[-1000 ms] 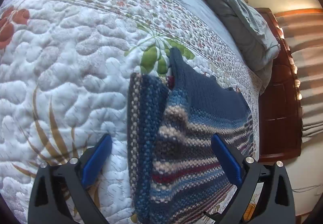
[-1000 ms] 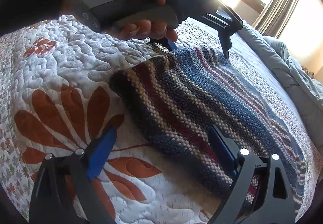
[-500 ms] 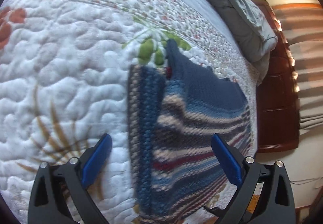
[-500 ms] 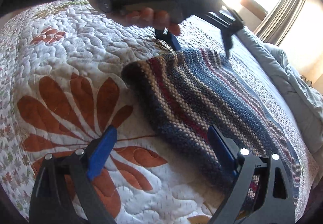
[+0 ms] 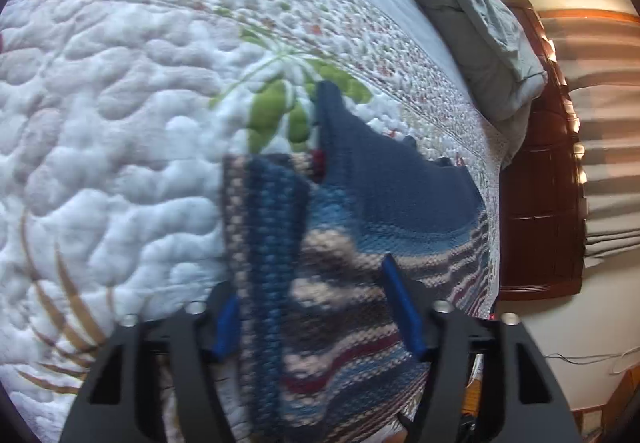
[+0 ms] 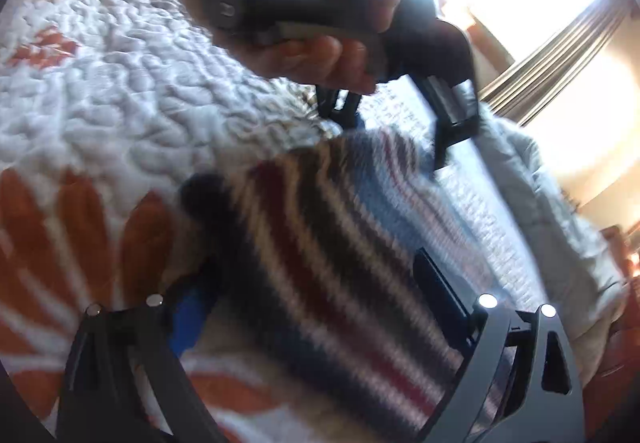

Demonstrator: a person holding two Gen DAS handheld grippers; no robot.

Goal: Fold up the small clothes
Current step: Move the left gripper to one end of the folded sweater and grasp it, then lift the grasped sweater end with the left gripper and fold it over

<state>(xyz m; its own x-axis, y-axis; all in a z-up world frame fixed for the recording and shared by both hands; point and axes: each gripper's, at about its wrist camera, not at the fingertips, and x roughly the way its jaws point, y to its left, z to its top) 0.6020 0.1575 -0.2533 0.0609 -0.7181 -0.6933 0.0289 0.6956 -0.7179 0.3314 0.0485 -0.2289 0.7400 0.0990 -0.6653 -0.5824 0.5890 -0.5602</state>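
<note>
A small striped knit sweater [image 5: 360, 227] in blue, cream and dark red lies on the quilted bedspread [image 5: 120, 131], one side folded over. My left gripper [image 5: 314, 317] straddles its near edge. The jaws are closing, with bunched fabric between the blue pads [image 5: 400, 307], and I see no firm pinch. In the right wrist view the sweater [image 6: 328, 227] fills the middle, blurred. My right gripper [image 6: 316, 303] stands open astride its near end. Beyond it a person's hand [image 6: 320, 55] holds the left gripper [image 6: 396, 139] down on the sweater's far edge.
A rumpled grey duvet [image 5: 472, 27] lies along the far side of the bed. A dark wooden headboard [image 5: 540, 203] stands past it at the right. A bright window with curtains [image 6: 540, 43] is behind the bed. Orange flower prints [image 6: 60, 243] mark the quilt.
The left jaws have drawn in from wide open around the sweater's edge. My right gripper has pushed forward and rolled, so the sweater now sits between its fingers.
</note>
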